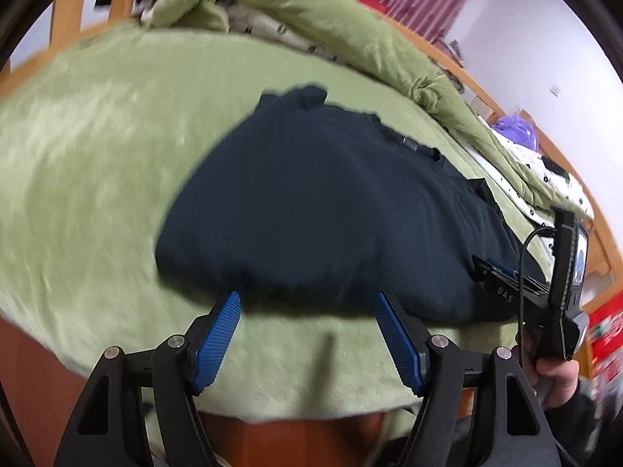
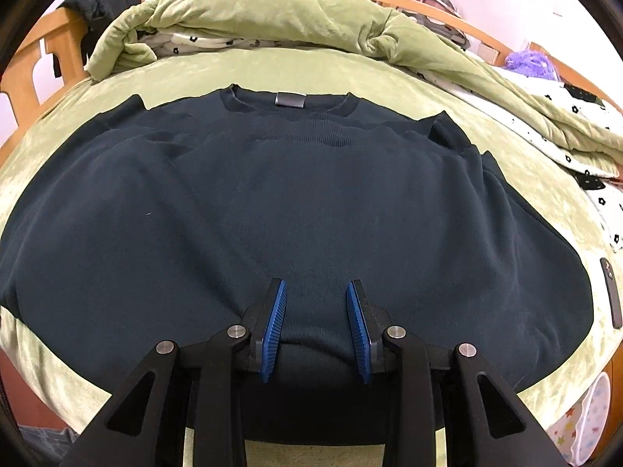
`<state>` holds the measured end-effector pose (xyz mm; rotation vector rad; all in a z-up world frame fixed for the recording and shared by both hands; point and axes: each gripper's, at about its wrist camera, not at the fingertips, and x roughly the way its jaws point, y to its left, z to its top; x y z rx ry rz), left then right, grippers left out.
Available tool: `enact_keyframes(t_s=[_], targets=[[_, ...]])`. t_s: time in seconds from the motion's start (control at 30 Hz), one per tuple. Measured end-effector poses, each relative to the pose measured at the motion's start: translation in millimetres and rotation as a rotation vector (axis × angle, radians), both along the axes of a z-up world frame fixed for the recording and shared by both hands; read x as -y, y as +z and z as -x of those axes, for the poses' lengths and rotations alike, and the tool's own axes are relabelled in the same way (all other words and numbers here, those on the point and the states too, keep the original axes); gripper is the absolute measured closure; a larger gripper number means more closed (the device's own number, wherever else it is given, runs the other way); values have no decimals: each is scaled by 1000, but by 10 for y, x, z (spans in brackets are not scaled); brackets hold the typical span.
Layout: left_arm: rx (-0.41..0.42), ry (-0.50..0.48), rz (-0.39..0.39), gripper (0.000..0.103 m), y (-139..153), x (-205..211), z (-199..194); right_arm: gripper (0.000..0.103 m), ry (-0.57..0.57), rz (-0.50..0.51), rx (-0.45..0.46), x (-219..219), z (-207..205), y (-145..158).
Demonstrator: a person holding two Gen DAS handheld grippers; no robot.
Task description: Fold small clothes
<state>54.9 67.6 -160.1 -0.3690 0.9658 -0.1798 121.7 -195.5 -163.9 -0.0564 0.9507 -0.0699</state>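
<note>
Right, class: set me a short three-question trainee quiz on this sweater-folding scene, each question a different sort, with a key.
1. True or false: the dark sweater lies spread flat on the green bedcover.
2. Which has the wider gap? A left gripper B right gripper
3. Fill in: the grey neck label lies at the sweater's ___ end from the grippers.

Key: 1 true; 2 A; 3 far
</note>
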Motion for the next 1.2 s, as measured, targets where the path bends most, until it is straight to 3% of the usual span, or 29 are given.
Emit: enact_keyframes(t_s=[0.1,0.37,0.53,0.8,0.93,1.2], targets=[[-40,54,14,33,-148,-3,-45,71,10,-14,5,61,25,13],[-41,143,66,31,-172,-41,-348,71,11,-55,33,298,152,132],[5,164,-23,32,-103,173,-439,71,-7,-89,59,505,254,231],[143,113,-236,73,251,609,-423,71,-39,-142,69,861,349,249],[220,67,-315,80,526,872,-432,71,-67,-143,77,1016,396,283],[357,-28,-291,85,1138,1420,-413,71,-162,-179,94,1571,581,427]])
